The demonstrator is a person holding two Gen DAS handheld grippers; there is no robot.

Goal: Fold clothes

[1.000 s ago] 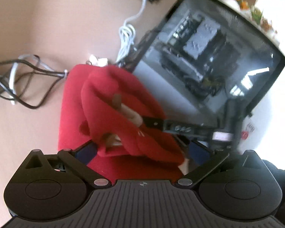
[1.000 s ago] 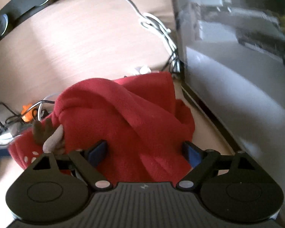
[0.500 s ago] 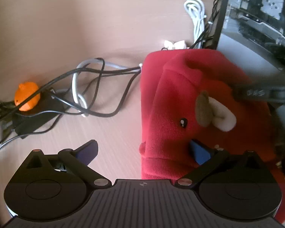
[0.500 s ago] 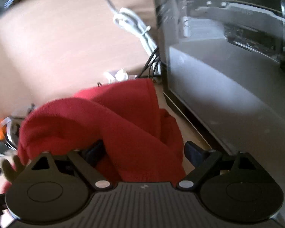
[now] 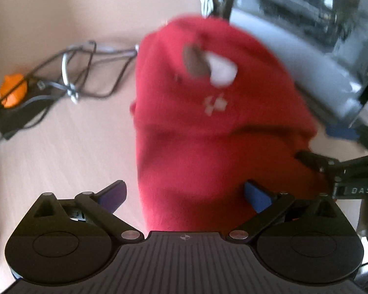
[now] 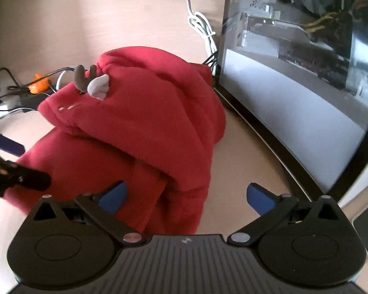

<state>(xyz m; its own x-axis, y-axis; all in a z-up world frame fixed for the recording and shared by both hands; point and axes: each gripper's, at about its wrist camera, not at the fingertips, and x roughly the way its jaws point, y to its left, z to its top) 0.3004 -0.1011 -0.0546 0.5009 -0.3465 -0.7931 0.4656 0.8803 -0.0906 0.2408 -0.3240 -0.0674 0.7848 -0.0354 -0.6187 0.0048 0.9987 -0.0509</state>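
Folding looks mostly done: red fleece hoodie [image 6: 144, 132] bunched into a compact stack on the wooden desk [image 6: 110, 17], hood with antler and ear trim on top, edges uneven, likely needing a final tidy. Left gripper [image 5: 184, 193] wide open straddling the near hem at 6 o'clock; right gripper [image 6: 186, 196] wide open, holding nothing, glass-sided PC case [image 6: 306, 61] at 2 o'clock. No containers seen.

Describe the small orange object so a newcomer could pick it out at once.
Start at the red fleece garment bunched beside the glass-sided computer case. Beyond it, a tangle of cables crosses the wooden desk. The orange object sits among them, the only orange thing there.
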